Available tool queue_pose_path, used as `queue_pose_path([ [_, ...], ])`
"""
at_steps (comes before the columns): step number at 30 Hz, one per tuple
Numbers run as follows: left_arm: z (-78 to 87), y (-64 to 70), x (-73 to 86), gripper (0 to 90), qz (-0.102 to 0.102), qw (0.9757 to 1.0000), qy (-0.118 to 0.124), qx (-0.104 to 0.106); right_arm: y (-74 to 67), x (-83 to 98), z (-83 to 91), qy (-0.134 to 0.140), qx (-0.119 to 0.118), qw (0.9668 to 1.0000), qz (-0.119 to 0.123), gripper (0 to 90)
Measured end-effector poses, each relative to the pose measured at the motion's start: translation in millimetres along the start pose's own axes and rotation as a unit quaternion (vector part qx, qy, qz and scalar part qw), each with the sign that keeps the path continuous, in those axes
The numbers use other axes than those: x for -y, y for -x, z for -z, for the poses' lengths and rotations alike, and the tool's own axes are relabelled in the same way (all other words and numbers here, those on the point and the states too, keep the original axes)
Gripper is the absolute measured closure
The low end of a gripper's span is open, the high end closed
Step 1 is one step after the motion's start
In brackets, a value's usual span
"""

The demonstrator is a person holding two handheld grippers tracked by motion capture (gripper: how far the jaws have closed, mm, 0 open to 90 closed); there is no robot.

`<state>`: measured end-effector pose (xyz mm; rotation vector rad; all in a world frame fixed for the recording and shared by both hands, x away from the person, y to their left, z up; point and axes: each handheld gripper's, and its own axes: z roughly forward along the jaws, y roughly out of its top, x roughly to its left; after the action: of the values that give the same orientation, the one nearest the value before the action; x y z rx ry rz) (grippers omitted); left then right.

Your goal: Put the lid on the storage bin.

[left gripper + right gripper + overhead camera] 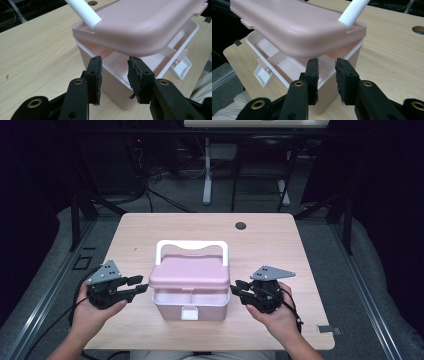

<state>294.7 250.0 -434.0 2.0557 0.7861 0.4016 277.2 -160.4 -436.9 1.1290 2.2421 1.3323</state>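
I am holding my left claw (141, 286) and right claw (235, 290) open, flanking the pink box (190, 290), its lid (190, 272) raised ajar.

Pale wooden table (150, 227), grey floor (200, 195), dark surroundings.

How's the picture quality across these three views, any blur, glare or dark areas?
High view: soft and slightly blurred, the table evenly lit, the room behind it nearly black. Left gripper view: the pink box and the pads are sharp, with mild wide-angle stretching at the edges. Right gripper view: equally sharp, a soft sheen on the lid, no harsh glare.
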Motion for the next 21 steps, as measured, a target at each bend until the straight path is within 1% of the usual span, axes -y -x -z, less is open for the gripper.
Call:
queue_pose_path([
  [8,0.4,-1.1,5.5,62.6,0.004,1.0000,-0.004,-0.001,0.1,4.7,-1.0,-0.013,0.004,0.9999,0.002,71.2],
  [9,0.8,-1.4,5.7,62.5,0.005,1.0000,-0.003,0.000,1.2,5.3,-0.6,-0.007,0.004,1.0000,0.001,70.8],
  [10,1.0,-1.7,6.0,62.4,0.005,1.0000,-0.003,-0.001,2.0,5.3,0.3,-0.006,0.003,1.0000,-0.002,70.7],
  [15,0.8,-5.6,10.1,60.8,0.012,0.9999,-0.010,-0.004,4.5,6.0,1.0,-0.006,0.005,0.9999,-0.007,70.7],
  [21,0.9,-9.9,11.8,57.8,0.018,0.9998,-0.004,-0.010,7.5,6.2,-1.0,-0.007,0.006,0.9999,-0.012,69.7],
])
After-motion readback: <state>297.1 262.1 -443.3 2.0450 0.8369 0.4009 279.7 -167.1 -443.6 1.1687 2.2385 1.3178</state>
